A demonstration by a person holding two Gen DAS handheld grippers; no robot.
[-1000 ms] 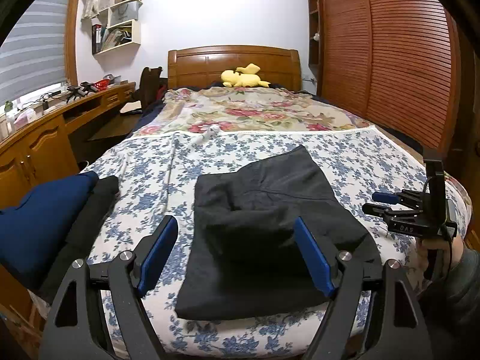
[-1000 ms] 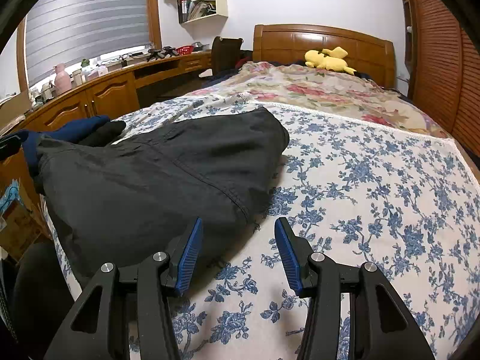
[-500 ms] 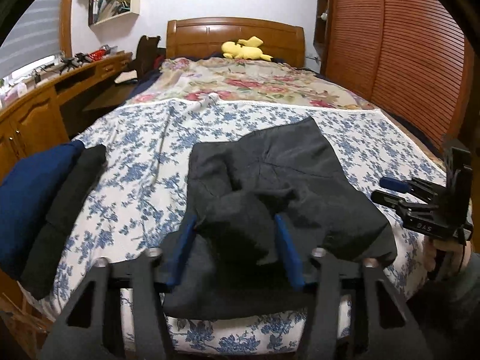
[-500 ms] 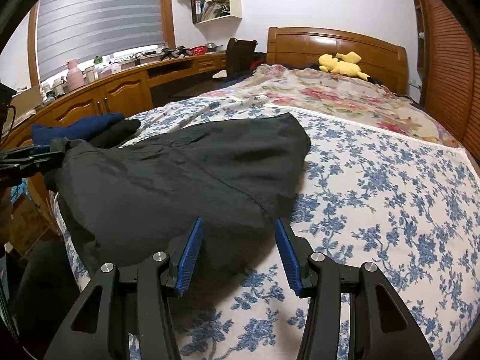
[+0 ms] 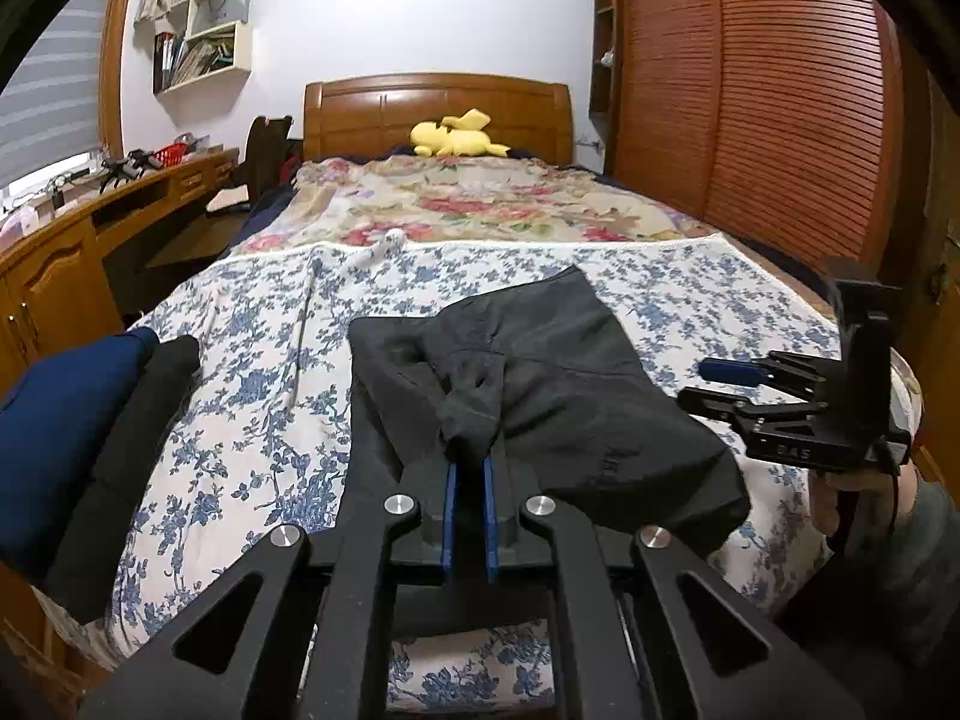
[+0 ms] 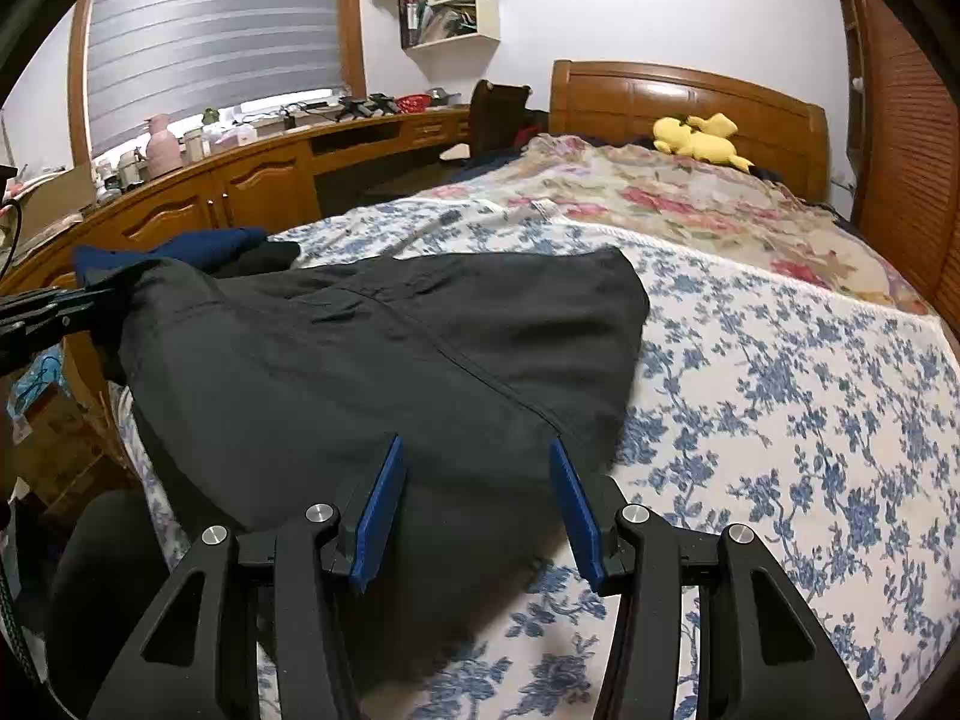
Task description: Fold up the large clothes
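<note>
Bed: covered by a blue-flowered sheet at the near end and a red-flowered quilt toward the headboard; it served as the folding surface.
Dark garment: a large charcoal piece was spread across the near end of the bed, partly folded, its near edge close to the mattress edge; in the right wrist view its left corner was seen lifted off the sheet.
Side pile: a navy item and a black item were stacked at the left edge of the bed, apart from the garment.
Left gripper: its jaws had just been closing and were clamped onto a bunched fold of the dark garment, only a thin gap left between the blue pads.
Right gripper: held about half open over the garment's right near portion, the cloth lying beneath and between the pads but not pinched.
Step judged: a grasp at the near edge, ahead of another fold.
Risk, layers: only a pucker of the top layer may have been caught, so the fold beneath could be left behind.
Risk, one-sided lift: with the right side unheld, the cloth could skew or slide off the bed edge.
</note>
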